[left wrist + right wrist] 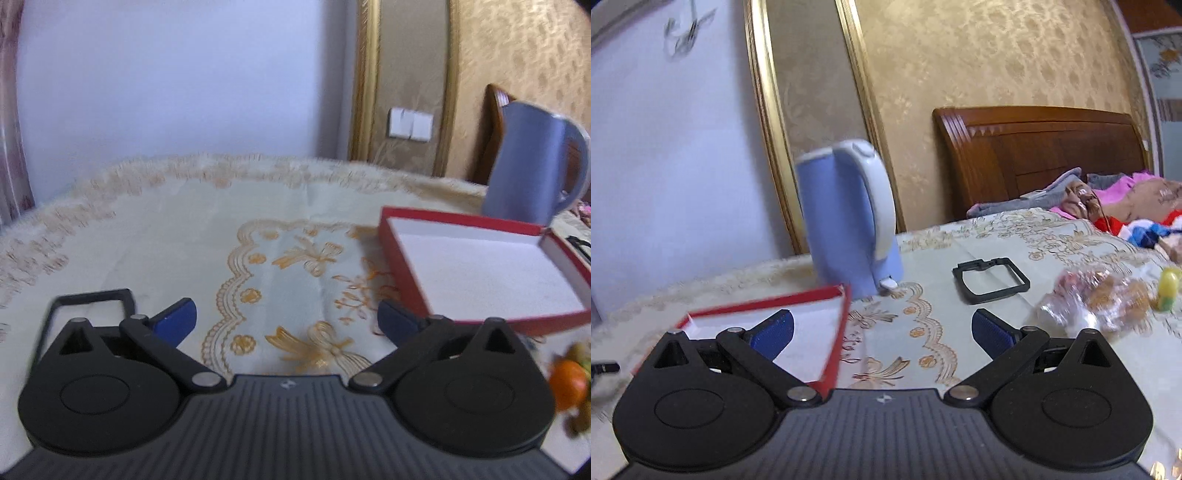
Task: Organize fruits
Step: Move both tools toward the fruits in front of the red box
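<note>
Both are empty right now. The left hand-held gripper (pixel 286 317) has its blue pads spread wide with nothing between them, hovering over the embroidered cream tablecloth on the counter (pixel 147 236). The right hand-held gripper (pixel 882 332) is spread just as wide, also holding nothing.

Landmark is the shallow red cardboard box with the white lining (pixel 480 269), and it's got nothing in it. In the left view a round orange fruit (pixel 567 384) sits just in front of the box's near right corner, beside some blurry greenish fruit I can't identify. The blue plastic kettle (pixel 846 218) stands right behind the box.

So I'd say this is the very start: no fruit placed yet. Next move probably means swinging a gripper over to the orange fruit and closing gently, since it'll roll.
</note>
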`<state>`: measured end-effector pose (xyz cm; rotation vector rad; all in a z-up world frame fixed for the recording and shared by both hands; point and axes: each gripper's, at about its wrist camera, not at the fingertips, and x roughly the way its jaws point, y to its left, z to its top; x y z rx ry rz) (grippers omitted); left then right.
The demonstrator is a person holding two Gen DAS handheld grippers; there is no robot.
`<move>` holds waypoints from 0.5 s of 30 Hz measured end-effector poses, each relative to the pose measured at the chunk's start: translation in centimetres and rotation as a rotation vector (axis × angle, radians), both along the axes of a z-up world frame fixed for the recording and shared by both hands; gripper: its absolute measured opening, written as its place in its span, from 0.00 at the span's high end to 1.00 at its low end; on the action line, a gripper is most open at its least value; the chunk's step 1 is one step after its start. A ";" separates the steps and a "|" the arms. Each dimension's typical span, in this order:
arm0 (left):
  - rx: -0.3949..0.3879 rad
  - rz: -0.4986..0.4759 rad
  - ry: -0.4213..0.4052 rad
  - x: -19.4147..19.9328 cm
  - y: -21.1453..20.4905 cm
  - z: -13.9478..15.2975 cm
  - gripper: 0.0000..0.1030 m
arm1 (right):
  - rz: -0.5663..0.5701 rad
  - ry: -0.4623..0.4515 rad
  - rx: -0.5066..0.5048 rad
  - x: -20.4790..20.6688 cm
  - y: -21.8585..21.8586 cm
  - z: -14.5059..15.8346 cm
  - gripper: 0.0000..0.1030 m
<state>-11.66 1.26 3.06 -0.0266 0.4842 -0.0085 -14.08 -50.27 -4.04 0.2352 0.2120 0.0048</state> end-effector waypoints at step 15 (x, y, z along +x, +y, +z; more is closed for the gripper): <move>0.090 -0.173 -0.083 -11.1 -8.2 1.0 0.02 | 0.222 0.136 -0.237 -5.7 7.6 -4.4 0.00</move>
